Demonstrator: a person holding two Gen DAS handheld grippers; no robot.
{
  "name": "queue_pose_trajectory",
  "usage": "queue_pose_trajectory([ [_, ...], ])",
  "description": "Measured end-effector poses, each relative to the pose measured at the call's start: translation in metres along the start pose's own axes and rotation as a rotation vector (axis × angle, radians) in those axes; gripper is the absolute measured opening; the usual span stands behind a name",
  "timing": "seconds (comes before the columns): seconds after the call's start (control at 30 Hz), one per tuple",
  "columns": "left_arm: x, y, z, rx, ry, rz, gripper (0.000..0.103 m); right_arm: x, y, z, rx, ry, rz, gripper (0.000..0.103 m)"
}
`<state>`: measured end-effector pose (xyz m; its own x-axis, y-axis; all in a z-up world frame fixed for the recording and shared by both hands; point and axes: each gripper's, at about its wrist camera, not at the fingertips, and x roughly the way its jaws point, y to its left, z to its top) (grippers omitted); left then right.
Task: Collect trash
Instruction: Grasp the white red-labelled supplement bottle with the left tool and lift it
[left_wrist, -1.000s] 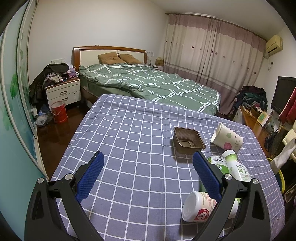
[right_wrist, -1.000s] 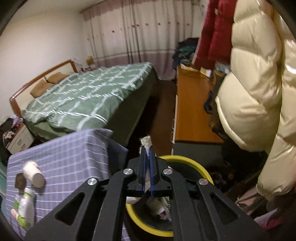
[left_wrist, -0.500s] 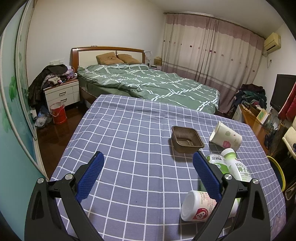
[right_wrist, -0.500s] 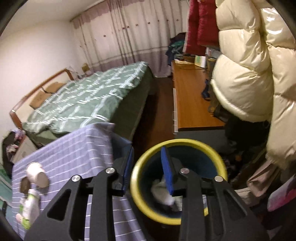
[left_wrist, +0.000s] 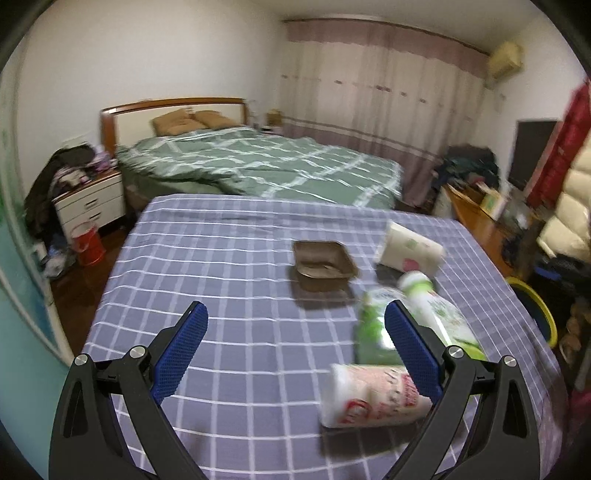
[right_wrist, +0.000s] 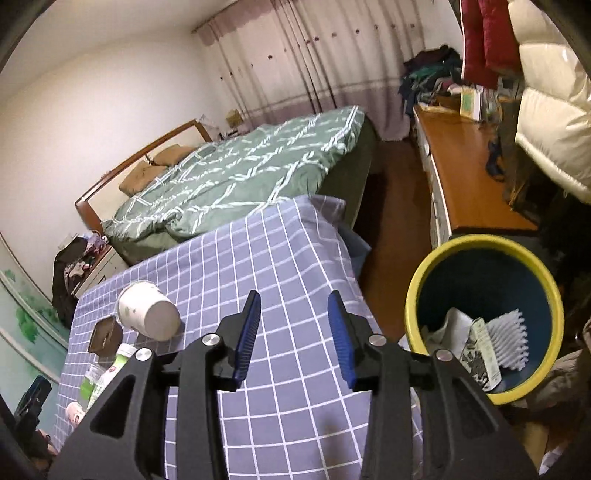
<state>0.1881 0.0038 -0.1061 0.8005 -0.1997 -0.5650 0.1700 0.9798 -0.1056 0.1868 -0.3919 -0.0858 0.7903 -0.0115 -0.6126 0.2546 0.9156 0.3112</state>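
Note:
Trash lies on the checked tablecloth (left_wrist: 221, 266): a brown tray (left_wrist: 323, 258), a tipped paper cup (left_wrist: 410, 247), a white-green bottle (left_wrist: 436, 314), a green packet (left_wrist: 373, 332) and a white-red cup (left_wrist: 373, 395) on its side. My left gripper (left_wrist: 295, 332) is open and empty above the cloth, its right finger next to the white-red cup. My right gripper (right_wrist: 293, 332) is open and empty over the table's edge, left of the yellow-rimmed blue bin (right_wrist: 484, 317), which holds white trash. The paper cup (right_wrist: 149, 314) and brown tray (right_wrist: 105, 336) also show in the right wrist view.
A green-quilted bed (left_wrist: 258, 166) stands beyond the table. A wooden desk (right_wrist: 461, 177) is right of the bed, with a cream puffer coat (right_wrist: 554, 122) hanging above the bin. A nightstand (left_wrist: 90, 203) and red bucket (left_wrist: 86, 243) stand at far left.
My right gripper opened, dropped its white trash into the bin, then swung left over the table's edge. My left gripper shifted slightly; its view is blurred.

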Motion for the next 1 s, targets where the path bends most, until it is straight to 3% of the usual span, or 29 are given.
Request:
queue_pose_trajectory([
  [0.23,-0.016,-0.048,-0.019,0.212,0.064,-0.067,0.095,0.002,-0.004,-0.004,0.008,0.012,-0.002,0.040],
  [0.4,-0.010,-0.064,-0.034,0.304,0.130,-0.057,0.095,0.000,-0.002,-0.004,-0.003,0.012,0.016,0.040],
  [0.73,0.012,-0.065,-0.042,0.311,0.211,-0.061,0.095,0.003,-0.004,-0.005,-0.005,0.038,0.038,0.041],
  [1.0,0.028,-0.053,-0.036,0.242,0.249,-0.047,0.095,0.004,-0.004,-0.006,-0.008,0.048,0.046,0.041],
])
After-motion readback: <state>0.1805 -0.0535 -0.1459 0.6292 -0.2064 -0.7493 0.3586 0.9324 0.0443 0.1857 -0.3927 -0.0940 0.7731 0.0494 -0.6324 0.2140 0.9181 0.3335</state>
